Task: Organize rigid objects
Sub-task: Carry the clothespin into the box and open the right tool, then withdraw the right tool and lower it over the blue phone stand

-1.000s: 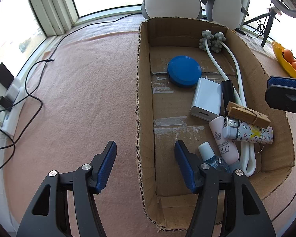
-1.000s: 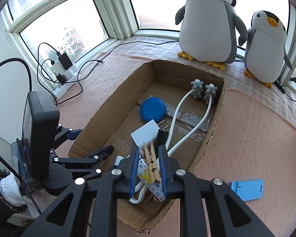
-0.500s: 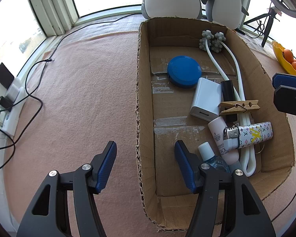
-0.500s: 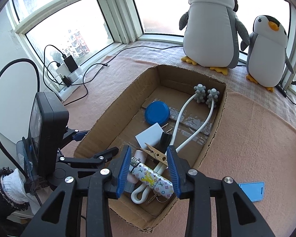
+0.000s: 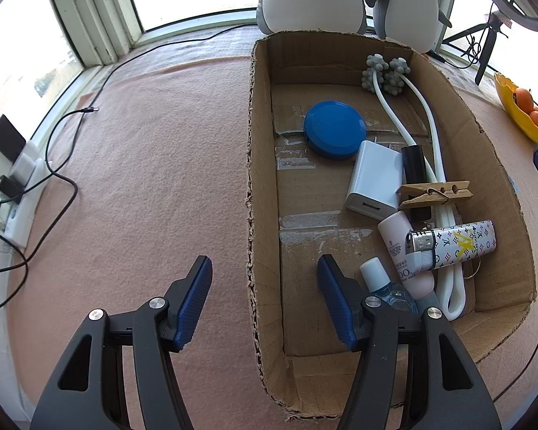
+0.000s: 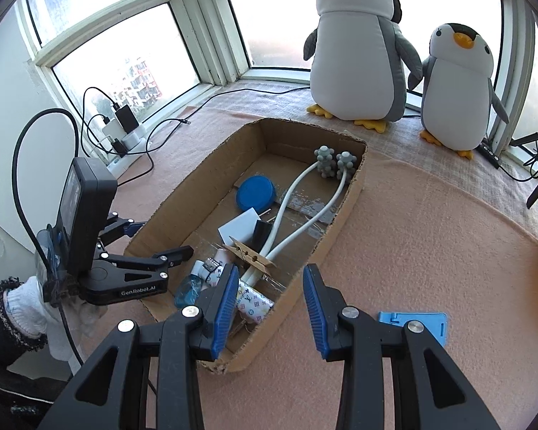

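Observation:
A cardboard box (image 5: 262, 179) (image 6: 344, 215) holds a wooden clothespin (image 5: 434, 193) (image 6: 251, 254), a patterned lighter (image 5: 455, 245) (image 6: 254, 302), a blue round lid (image 5: 335, 129) (image 6: 256, 197), a white charger (image 5: 374, 179), a pink tube (image 5: 400, 247), a small bottle (image 5: 380, 281) and a white massager (image 5: 387, 71). My left gripper (image 5: 263, 297) is open, its fingers astride the box's left wall. My right gripper (image 6: 270, 306) is open and empty above the box's right wall. A blue phone stand (image 6: 419, 324) lies on the cloth outside the box.
Two plush penguins (image 6: 355, 46) stand behind the box by the window. Cables and a power strip (image 5: 21, 186) lie at the left. A yellow bowl of oranges (image 5: 523, 111) sits at the far right. Pink cloth (image 5: 143, 179) covers the table.
My right gripper opened, let go of the clothespin, which now lies on the items in the box, and pulled back and right. The left gripper has not moved.

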The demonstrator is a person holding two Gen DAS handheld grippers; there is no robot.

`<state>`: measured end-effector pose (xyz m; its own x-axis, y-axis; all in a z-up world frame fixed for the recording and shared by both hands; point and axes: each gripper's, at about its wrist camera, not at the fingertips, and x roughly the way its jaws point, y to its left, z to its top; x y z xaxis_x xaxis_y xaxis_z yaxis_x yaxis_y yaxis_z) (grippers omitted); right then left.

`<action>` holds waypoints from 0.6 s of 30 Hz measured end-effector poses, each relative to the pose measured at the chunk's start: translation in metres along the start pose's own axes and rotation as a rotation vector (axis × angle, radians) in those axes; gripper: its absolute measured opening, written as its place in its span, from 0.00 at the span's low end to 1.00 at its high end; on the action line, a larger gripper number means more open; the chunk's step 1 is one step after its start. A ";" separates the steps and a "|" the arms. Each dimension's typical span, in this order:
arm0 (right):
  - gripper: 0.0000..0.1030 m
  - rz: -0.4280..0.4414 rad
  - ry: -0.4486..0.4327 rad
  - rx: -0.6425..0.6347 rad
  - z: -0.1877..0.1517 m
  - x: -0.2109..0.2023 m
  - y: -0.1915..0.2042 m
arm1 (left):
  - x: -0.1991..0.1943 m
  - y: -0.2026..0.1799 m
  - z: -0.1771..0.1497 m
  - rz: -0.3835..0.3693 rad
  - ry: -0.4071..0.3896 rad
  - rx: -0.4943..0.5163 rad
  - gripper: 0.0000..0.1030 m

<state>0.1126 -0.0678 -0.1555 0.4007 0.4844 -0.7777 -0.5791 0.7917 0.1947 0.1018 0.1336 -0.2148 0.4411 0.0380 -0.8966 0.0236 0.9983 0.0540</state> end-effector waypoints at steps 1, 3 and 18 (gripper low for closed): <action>0.33 -0.005 0.005 -0.001 -0.003 -0.003 -0.004 | 0.000 0.000 0.000 0.000 0.000 0.000 0.59; 0.33 -0.010 0.013 -0.002 -0.010 -0.009 -0.013 | 0.000 0.000 0.000 0.000 0.000 -0.001 0.59; 0.33 -0.191 0.182 -0.197 -0.052 -0.021 -0.077 | 0.001 -0.001 0.002 0.012 0.009 0.003 0.59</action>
<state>0.1121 -0.1582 -0.1851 0.3919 0.2459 -0.8865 -0.6394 0.7656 -0.0703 0.1035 0.1324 -0.2151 0.4331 0.0502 -0.8999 0.0208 0.9976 0.0656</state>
